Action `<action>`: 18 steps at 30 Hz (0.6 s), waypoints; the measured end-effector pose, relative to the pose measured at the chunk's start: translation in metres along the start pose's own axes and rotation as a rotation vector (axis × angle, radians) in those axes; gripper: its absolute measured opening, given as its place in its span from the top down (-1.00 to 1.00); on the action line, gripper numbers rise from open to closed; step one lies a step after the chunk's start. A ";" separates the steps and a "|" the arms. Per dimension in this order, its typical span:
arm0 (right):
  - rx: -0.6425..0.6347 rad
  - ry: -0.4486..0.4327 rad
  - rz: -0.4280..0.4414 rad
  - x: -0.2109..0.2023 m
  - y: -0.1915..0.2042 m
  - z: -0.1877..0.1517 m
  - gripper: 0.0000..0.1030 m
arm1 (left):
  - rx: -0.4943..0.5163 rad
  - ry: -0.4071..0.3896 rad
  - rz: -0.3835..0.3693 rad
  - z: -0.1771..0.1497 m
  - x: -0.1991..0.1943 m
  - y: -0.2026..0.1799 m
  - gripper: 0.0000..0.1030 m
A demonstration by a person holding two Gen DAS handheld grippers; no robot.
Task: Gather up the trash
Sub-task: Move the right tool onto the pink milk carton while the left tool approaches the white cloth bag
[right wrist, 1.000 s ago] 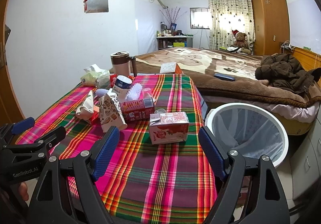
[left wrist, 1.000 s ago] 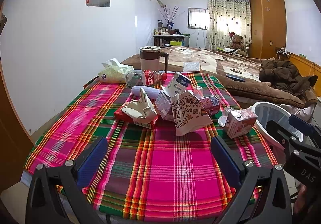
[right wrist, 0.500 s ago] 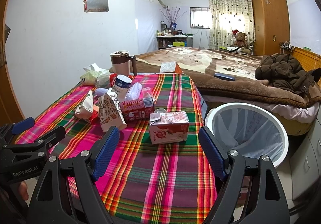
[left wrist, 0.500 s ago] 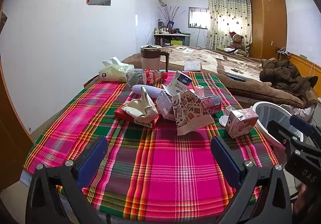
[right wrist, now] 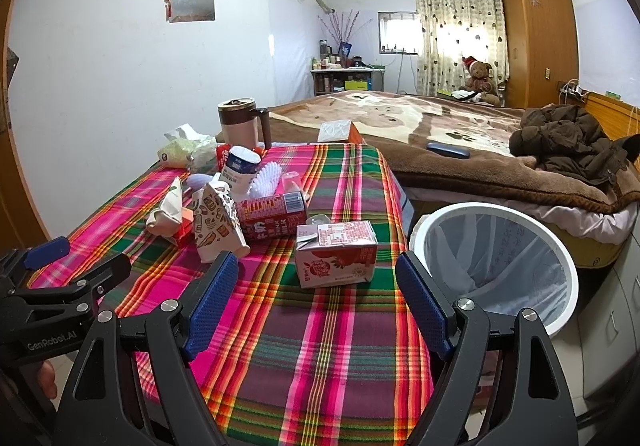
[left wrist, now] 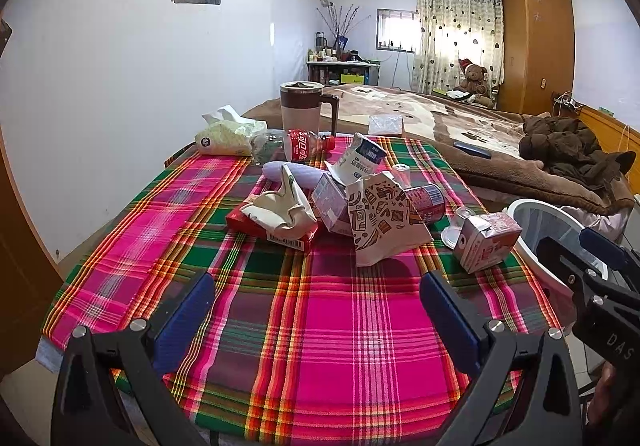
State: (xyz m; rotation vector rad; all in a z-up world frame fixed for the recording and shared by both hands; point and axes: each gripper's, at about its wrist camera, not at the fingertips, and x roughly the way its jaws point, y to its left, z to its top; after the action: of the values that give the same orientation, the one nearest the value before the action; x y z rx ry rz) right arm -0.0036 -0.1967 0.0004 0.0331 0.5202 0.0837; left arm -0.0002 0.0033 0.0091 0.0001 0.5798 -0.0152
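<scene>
Right claw (right wrist: 316, 304) gapes wide, empty, with the carton (right wrist: 336, 254) dead ahead, lying broadside across its path. Left claw (left wrist: 316, 320), also wide and empty, sits farther off; bin (right wrist: 560, 246) waits just right of the counter (right wrist: 320, 346).

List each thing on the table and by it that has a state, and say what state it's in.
left gripper: open, empty
right gripper: open, empty
strawberry milk carton: lying on its side
red can: lying down
trash bin: lined, looks empty
mug: upright, lidded
red-label bottle: lying down
</scene>
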 end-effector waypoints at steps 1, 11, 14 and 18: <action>0.001 0.002 0.000 0.002 0.000 0.001 -0.60 | 0.001 0.006 -0.001 0.000 0.002 0.000 -1.00; 0.155 0.109 0.000 0.034 -0.025 -0.004 -0.60 | -0.084 0.116 -0.056 -0.002 0.043 0.038 -1.00; 0.224 0.126 0.001 0.042 -0.030 -0.003 -0.60 | -0.096 0.130 -0.062 0.001 0.052 0.048 -1.00; 0.282 0.145 0.004 0.057 -0.028 0.003 -0.60 | -0.114 0.141 -0.056 0.009 0.062 0.056 -1.00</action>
State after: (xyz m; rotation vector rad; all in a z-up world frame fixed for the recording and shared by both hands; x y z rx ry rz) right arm 0.0493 -0.2201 -0.0263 0.3056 0.6736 0.0157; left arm 0.0577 0.0587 -0.0178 -0.1263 0.7209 -0.0364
